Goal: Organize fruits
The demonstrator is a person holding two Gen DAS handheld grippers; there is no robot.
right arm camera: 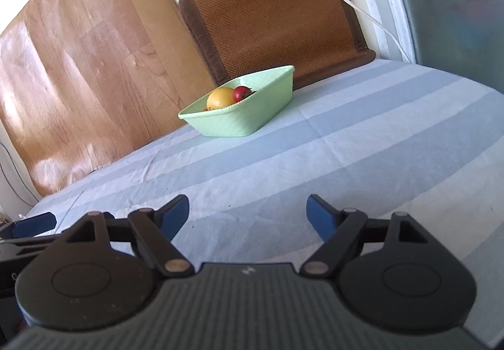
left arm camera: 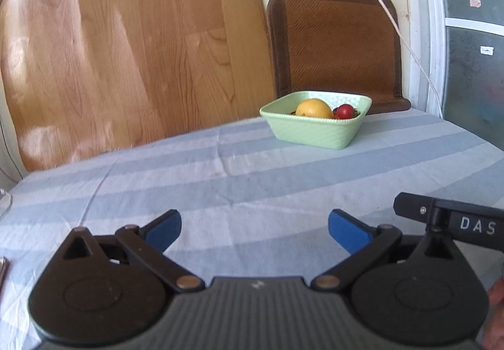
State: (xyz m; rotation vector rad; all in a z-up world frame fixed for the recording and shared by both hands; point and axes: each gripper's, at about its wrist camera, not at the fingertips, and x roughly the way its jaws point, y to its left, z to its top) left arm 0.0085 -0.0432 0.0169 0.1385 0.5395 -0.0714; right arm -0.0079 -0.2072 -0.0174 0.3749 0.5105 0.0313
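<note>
The left gripper [left arm camera: 254,232] and the right gripper [right arm camera: 248,217] both hang low over the striped cloth of the counter [left arm camera: 283,180], each with its fingers spread wide and nothing between them. That suits hands with nothing to carry, since no fruit lies loose on the cloth in either view. The fruit is well apart from both, in the pale green bowl [left arm camera: 315,131] at about one o'clock in the left wrist view and eleven o'clock in the right. A yellow-orange fruit [left arm camera: 313,108] and a small red fruit [left arm camera: 346,111] sit side by side inside, touching or nearly so. The bowl is squarish; its longer side seems to run from nine o'clock toward two in the right wrist view, one corner turned toward the grippers. By this showing the sorting looks about done.
</note>
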